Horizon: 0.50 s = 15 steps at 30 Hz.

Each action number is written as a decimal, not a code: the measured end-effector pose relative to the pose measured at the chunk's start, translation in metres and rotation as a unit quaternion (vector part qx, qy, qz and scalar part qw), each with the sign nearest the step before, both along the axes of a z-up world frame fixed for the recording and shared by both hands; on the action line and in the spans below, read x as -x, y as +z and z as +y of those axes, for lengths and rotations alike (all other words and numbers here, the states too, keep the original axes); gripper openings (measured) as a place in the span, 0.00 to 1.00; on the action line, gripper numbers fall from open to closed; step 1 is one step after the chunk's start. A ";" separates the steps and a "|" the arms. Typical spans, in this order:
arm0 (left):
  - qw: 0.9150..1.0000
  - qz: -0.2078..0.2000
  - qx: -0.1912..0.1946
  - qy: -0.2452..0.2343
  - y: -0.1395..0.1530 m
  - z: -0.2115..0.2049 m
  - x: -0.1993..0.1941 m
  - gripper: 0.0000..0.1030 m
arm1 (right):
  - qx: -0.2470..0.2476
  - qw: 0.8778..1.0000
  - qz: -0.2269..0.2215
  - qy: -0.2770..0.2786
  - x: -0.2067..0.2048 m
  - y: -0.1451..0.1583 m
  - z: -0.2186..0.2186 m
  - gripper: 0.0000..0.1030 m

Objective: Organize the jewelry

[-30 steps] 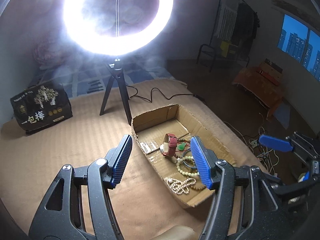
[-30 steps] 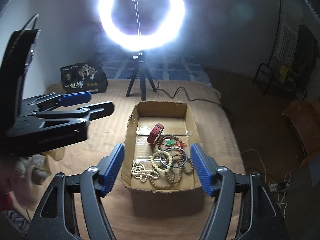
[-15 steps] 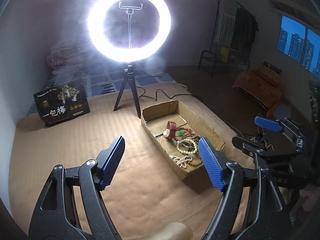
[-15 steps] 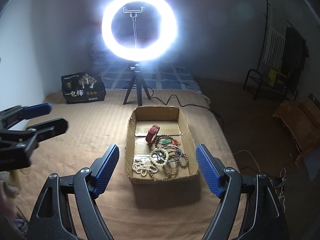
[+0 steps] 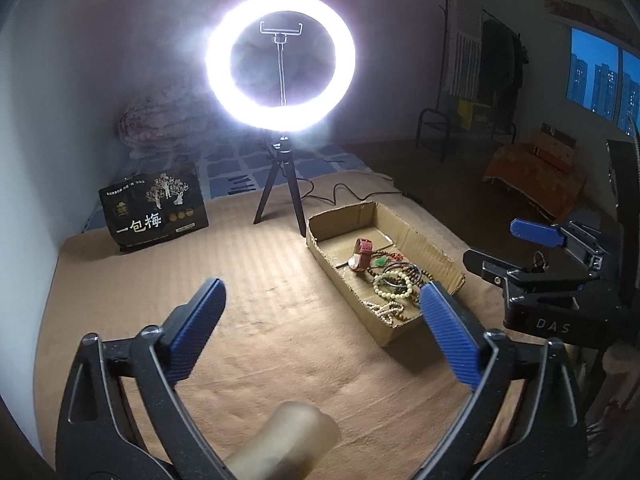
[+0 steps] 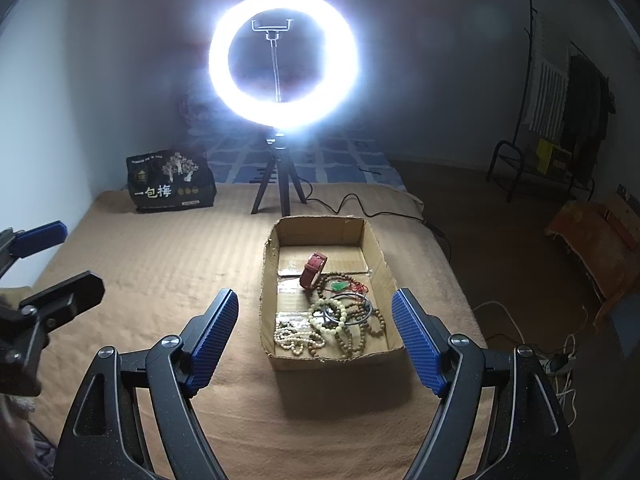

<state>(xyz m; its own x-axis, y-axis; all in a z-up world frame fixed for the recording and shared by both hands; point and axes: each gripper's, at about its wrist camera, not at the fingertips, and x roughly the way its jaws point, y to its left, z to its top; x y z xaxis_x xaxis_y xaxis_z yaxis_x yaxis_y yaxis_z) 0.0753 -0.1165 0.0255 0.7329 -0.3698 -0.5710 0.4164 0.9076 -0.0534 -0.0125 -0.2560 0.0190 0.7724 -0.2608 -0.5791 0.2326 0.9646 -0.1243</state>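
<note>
The left gripper [image 5: 320,320], its jaws just widened and empty, hangs over bare blanket [image 5: 260,288] to the left of the box [image 6: 270,276]. The right gripper [image 6: 316,332] hangs released in front of the box, its blue pads on either side of the near end, touching nothing. The jewelry lies piled in the box's near half: a red watch [image 6: 314,270] leaning toward the middle, a green pendant [image 6: 340,287], pale beads [image 6: 296,338], brown beads [image 6: 352,340] and a dark bangle [image 6: 347,314]. Behind the box stands a glaring ring light [image 6: 282,58] on a tripod [image 6: 276,184], its cable [image 6: 360,208] trailing past the box's far right corner; a black bag [image 6: 170,186] sits far left of the box.
</note>
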 end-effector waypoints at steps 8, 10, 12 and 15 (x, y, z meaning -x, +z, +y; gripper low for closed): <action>1.000 -0.002 -0.001 0.014 0.003 0.007 0.003 0.99 | 0.007 1.000 -0.012 -0.007 0.003 0.002 0.001 0.77; 1.000 -0.002 -0.005 0.014 0.001 0.007 0.003 0.99 | 0.005 1.000 -0.014 -0.008 0.002 0.003 0.000 0.77; 1.000 -0.003 -0.012 0.016 0.000 0.007 0.004 0.99 | 0.006 1.000 -0.013 -0.008 0.001 0.003 0.000 0.77; 1.000 -0.001 -0.014 0.014 -0.001 0.007 0.006 0.99 | 0.006 1.000 -0.013 -0.008 0.001 0.003 0.000 0.77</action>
